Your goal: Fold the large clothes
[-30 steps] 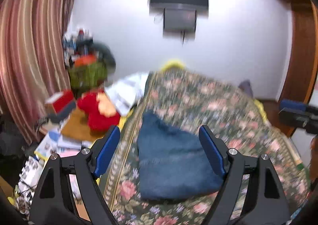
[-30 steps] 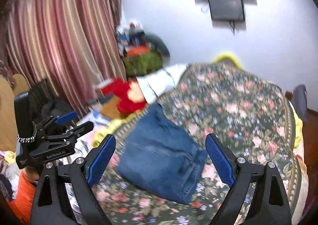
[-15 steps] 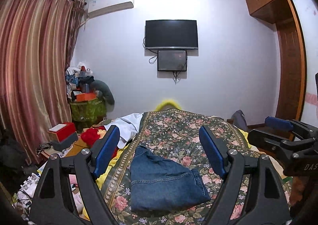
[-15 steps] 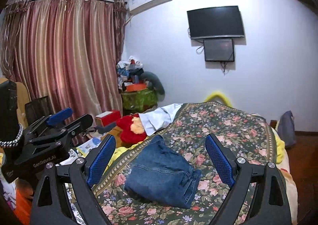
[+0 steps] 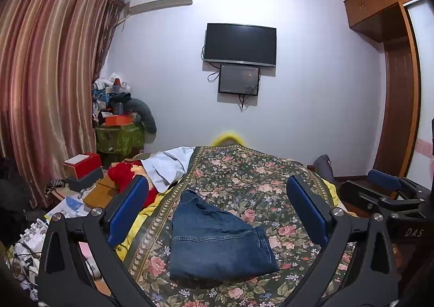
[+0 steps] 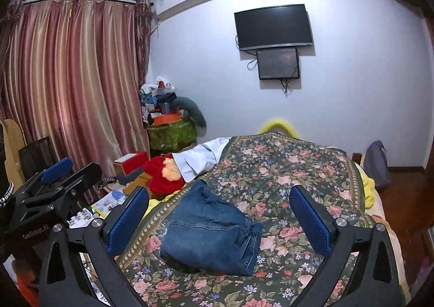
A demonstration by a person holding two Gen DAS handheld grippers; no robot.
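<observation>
A pair of blue jeans [image 5: 217, 239] lies folded into a compact rectangle on the floral bedspread [image 5: 260, 179]; it also shows in the right wrist view [image 6: 211, 236]. My left gripper [image 5: 217, 214] is open and empty, held above and in front of the jeans, not touching them. My right gripper [image 6: 219, 220] is open and empty, likewise held back from the jeans. The right gripper shows at the right edge of the left wrist view [image 5: 388, 193], and the left gripper shows at the left of the right wrist view [image 6: 54, 182].
A white cloth [image 5: 168, 165] and a red plush toy [image 6: 165, 176] lie at the bed's left edge. Boxes, papers and clutter [image 5: 81, 171] fill the floor on the left by the curtain [image 5: 46, 84]. A television [image 5: 240, 45] hangs on the far wall. A wooden wardrobe [image 5: 398, 89] stands on the right.
Both grippers have pulled back and tilted up from the jeans, so more of the room and wall shows. The jeans lie folded and have not moved.
</observation>
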